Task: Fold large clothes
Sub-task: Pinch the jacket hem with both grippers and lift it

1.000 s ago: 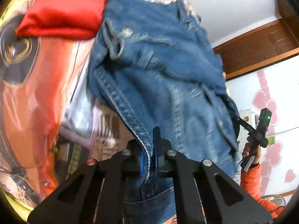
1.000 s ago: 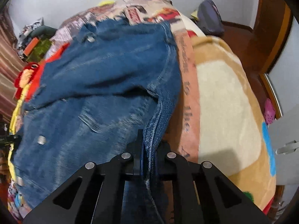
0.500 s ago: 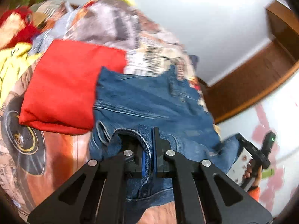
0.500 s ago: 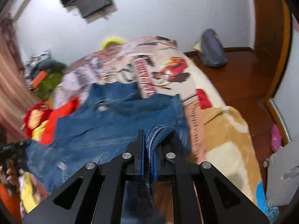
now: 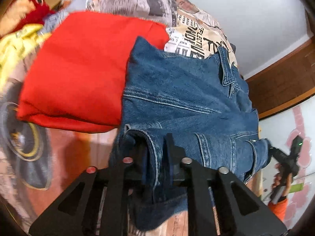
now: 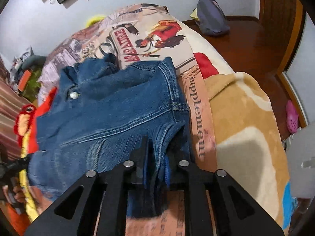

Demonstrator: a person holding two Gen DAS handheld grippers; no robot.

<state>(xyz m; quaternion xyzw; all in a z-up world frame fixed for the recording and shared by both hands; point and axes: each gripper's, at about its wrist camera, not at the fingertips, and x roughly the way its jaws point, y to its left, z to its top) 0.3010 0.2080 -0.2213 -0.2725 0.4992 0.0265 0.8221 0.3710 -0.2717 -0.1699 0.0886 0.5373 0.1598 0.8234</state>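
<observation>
A blue denim jacket (image 5: 187,98) lies folded on the printed bed cover (image 5: 196,35), its near folded edge under both grippers. My left gripper (image 5: 157,153) has its jaws opening, and a thick denim fold still sits loosely between the fingers. In the right wrist view the same jacket (image 6: 110,114) fills the middle. There my right gripper (image 6: 156,157) is also opening, with the jacket's edge between its blue pads. The right gripper (image 5: 285,157) shows at the jacket's far corner in the left wrist view, held in a hand.
A folded red garment (image 5: 84,72) lies touching the jacket's left side, with a red plush toy (image 5: 33,5) and yellow cloth beyond it. A beige blanket (image 6: 246,127) covers the bed to the right. On the wooden floor lie a grey bag (image 6: 211,17) and a pink shoe (image 6: 291,118).
Both grippers carried the hanging jacket edge over and down, so the jacket now lies folded flat on the bed. Both pairs of jaws have spread apart around the denim.
</observation>
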